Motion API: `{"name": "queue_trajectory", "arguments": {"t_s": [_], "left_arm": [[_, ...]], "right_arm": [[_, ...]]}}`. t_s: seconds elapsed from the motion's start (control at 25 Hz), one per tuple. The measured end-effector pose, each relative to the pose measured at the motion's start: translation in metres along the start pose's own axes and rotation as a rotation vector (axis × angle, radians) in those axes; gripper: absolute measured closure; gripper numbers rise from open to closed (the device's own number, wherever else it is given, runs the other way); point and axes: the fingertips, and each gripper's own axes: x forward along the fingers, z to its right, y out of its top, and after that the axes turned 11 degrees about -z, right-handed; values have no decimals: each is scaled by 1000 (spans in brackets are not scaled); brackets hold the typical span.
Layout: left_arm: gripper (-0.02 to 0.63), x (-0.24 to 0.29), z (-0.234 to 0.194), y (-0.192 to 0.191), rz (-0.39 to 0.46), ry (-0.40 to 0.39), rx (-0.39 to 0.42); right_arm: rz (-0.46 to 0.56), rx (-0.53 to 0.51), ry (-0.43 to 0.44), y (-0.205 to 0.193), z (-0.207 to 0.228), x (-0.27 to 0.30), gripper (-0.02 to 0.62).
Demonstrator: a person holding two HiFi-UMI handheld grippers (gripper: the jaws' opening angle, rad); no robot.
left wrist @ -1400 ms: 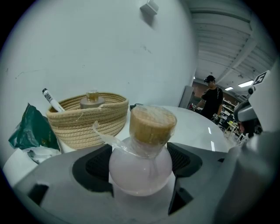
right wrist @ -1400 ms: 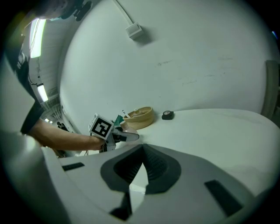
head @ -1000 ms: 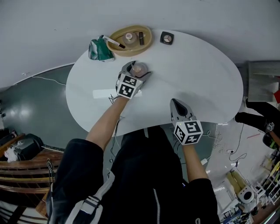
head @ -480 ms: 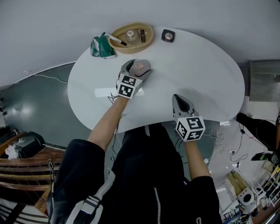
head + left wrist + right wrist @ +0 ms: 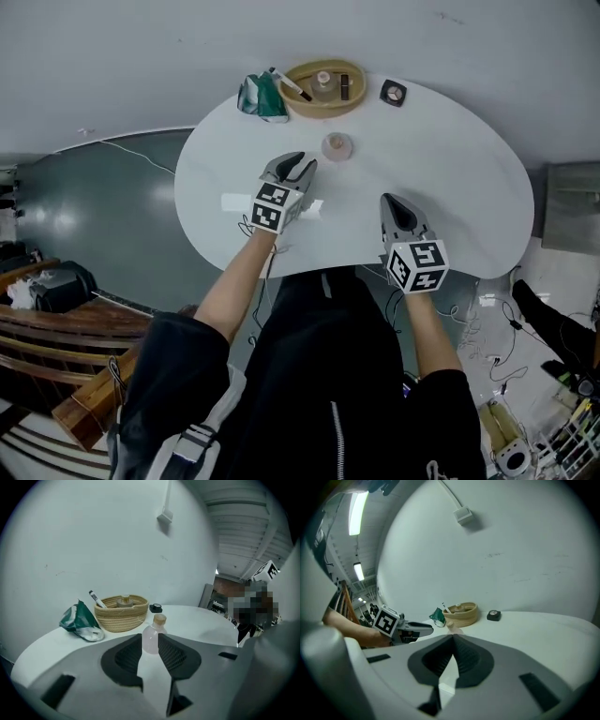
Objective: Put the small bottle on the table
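While just beyond left tongs [image 5: 305,165] — small bottle [image 5: 337,146], apart

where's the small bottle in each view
Head view: small bottle at upper centre, just below the woven basket.
Left gripper view: bottle at centre, right of and nearer than the basket.
Right gripper view: bottle tiny, at centre, below the basket's left end, only its top showing.
Shared landmark: the woven basket.
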Motion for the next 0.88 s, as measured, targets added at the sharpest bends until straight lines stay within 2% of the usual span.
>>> {"name": "queue_trajectory", "arguments": {"t_s": [0.16, 0.44, 0.88], "left_arm": [[603, -44, -2, 10, 76, 44, -29], [604, -109, 5, 28, 175, 85, -78], [604, -148, 8, 43, 242, 108, -75]], "right_arm": [[22, -30, 20, 14, -11, 2, 594], [89, -145, -2, 42, -26, -4, 594], [147, -165, -19, 70, -35, -17, 595]]}}
